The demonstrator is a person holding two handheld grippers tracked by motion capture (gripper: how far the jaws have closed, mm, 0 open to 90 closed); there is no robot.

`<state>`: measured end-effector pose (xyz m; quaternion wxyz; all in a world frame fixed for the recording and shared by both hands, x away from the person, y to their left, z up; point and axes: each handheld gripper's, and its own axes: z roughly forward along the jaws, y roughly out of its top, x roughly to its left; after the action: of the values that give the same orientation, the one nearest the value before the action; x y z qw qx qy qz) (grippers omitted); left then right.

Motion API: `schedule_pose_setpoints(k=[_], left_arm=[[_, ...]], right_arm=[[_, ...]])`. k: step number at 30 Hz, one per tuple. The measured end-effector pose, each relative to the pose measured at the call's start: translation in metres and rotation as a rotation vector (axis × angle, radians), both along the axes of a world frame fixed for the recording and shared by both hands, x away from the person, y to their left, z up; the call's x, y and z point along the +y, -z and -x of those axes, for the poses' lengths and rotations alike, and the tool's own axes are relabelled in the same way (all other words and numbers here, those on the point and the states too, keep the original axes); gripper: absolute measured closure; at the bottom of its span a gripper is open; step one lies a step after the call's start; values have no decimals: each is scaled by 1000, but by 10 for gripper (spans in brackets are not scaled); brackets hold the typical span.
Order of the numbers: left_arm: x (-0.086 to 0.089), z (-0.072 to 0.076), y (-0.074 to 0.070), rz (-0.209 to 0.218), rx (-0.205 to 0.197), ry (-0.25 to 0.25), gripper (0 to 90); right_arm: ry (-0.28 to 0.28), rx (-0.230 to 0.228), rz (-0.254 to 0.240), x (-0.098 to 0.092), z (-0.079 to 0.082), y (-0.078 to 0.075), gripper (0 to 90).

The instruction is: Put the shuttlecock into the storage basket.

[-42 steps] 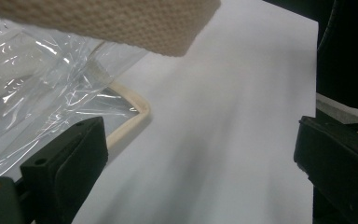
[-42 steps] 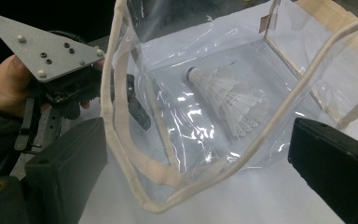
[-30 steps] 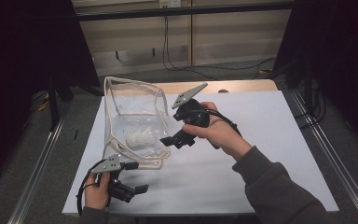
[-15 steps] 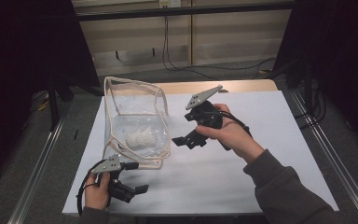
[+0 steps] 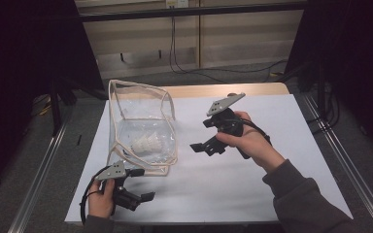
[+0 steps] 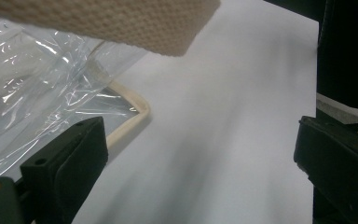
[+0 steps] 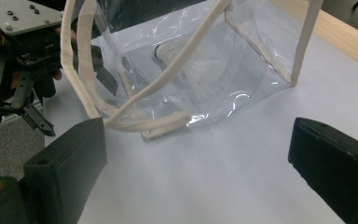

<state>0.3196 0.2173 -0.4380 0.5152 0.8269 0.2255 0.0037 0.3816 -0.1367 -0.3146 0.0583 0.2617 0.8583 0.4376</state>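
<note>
A clear plastic bag [image 5: 141, 124] with cream trim and straps stands open on the white table [image 5: 252, 184]. A white shuttlecock [image 5: 145, 143] lies inside it, also seen through the plastic as the shuttlecock [image 7: 168, 53]. My right gripper [image 5: 201, 146] hovers open to the right of the bag, nothing between its jaws; the bag [image 7: 205, 70] lies ahead of it. My left gripper [image 5: 143, 184] rests open near the table's front left edge, just below the bag's front corner [image 6: 130, 105]. A cream strap [image 6: 121, 23] crosses above it.
The white table top runs wide to the right of the bag. A wooden strip [image 5: 213, 91] borders the far edge. Metal rails [image 5: 340, 165] flank the table on both sides. Cables [image 5: 199, 68] lie on the floor behind.
My right gripper has pulled back from the bag's mouth, moving right and a little toward me. The left gripper has stayed put.
</note>
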Motion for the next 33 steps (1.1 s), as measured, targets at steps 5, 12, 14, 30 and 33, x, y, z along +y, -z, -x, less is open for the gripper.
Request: schedule_pose_setpoints(k=[5,12,14,30,33], left_arm=[[0,0,0,-1,0,-2,29],[0,0,0,-2,3,0,29],[0,0,0,-3,2,1,29],[-1,0,0,-2,3,-1,29],[-1,0,0,-3,2,0,29]], right_arm=[[5,1,11,-8,1,8,40],[23,2,6,-20,2,17,42],[26,3,14,-23,3,20,42],[78,14,13,-52,9,42,45],[84,13,13,-56,10,47,45]])
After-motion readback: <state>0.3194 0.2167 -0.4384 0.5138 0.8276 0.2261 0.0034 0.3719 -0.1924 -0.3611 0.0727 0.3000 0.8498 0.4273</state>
